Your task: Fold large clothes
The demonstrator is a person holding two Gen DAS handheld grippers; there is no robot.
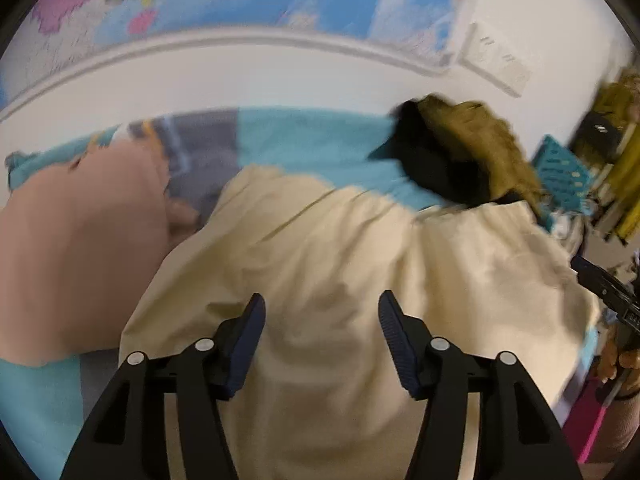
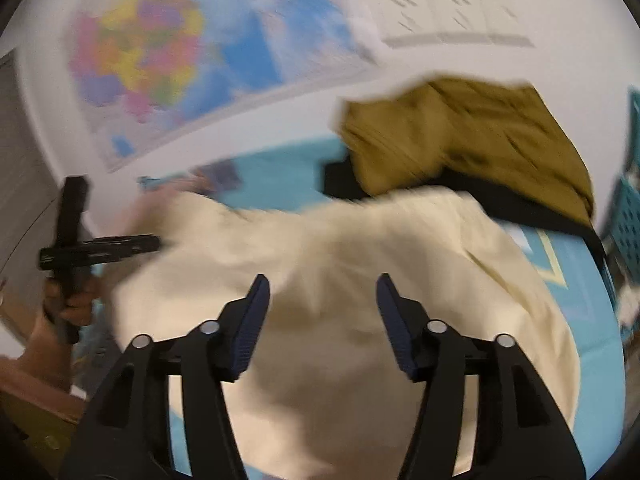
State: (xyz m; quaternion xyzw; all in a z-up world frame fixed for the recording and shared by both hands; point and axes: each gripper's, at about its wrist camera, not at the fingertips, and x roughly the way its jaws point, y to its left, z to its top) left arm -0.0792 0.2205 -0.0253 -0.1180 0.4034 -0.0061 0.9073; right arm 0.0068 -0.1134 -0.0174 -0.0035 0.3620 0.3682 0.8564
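Turquoise bedding (image 1: pixel 320 140) carries a cream garment (image 1: pixel 340 260); left tool (image 1: pixel 322 312) and right tool (image 2: pixel 322 296) both spread, empty.

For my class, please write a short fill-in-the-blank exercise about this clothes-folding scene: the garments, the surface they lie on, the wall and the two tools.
1. The garment under both tools is ____ in colour; see the cream garment.
2. The left tool and the right tool both stand ____, with nothing between their fingers.
3. The olive garment lies on top of a ____ garment.
4. On the wall behind hangs a colourful ____.

Missing words: cream; open; black; map
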